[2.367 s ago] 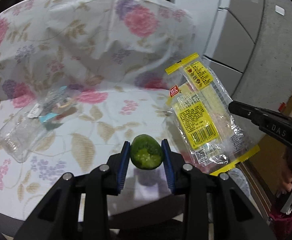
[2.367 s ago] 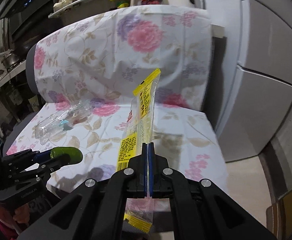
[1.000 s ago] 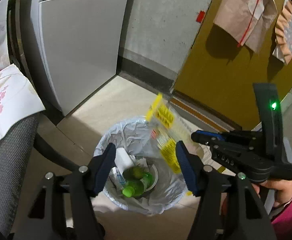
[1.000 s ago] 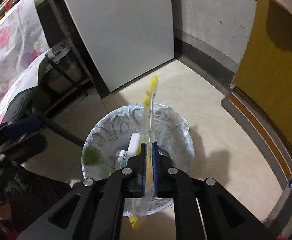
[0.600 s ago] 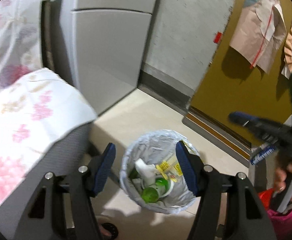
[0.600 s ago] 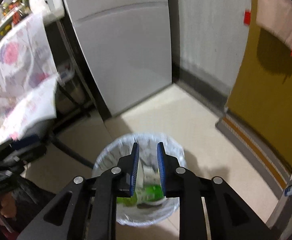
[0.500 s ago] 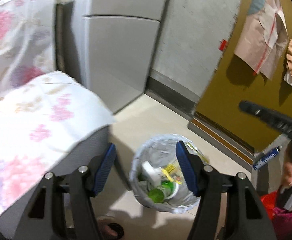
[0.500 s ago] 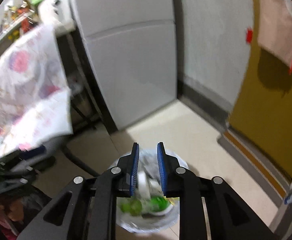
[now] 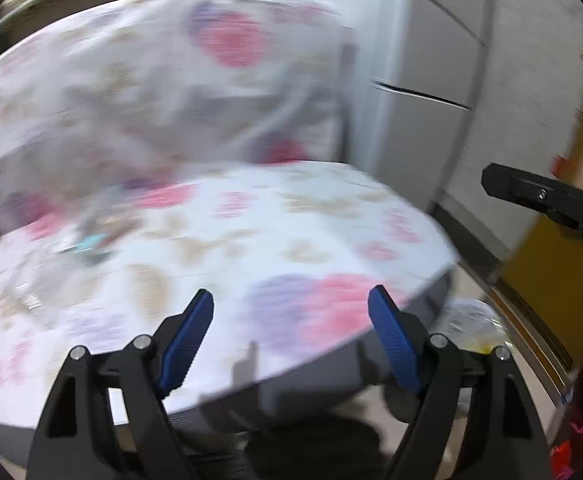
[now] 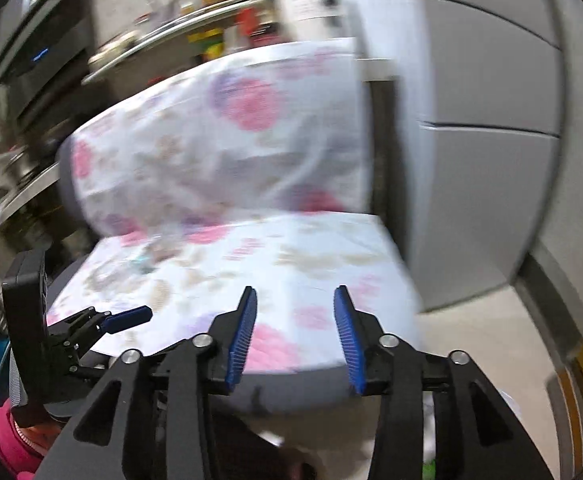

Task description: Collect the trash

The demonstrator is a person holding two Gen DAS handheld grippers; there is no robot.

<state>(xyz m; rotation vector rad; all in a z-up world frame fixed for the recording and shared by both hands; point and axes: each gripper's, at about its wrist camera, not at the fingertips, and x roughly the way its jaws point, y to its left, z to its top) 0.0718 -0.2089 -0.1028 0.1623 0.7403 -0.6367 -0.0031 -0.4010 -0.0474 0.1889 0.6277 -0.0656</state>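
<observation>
Left wrist view: the left tongs (image 9: 291, 320) are seen spread wide with nothing between the blue pads, the jaws having just been opening. In the right wrist view the right tongs (image 10: 295, 320) are likewise found parted and empty, their jaws also having just been opening. Both pairs are aimed down over the front edge of the chair seat (image 9: 311, 224), which is draped in a flowered cloth.

The remaining trash is made out only as a blurred clear plastic wrapper (image 9: 79, 244) with a pale blue patch, lying on the far left part of the seat near the foot of the backrest (image 9: 171, 80). Its long axis cannot be told through the blur. It is placed ahead and to the left of both tongs, so the left hand is judged the nearer, and a reach forward and leftward across the seat is called for.

The lined bin (image 9: 471, 324) is glimpsed on the floor beside the seat's right edge, low in the frame.
</observation>
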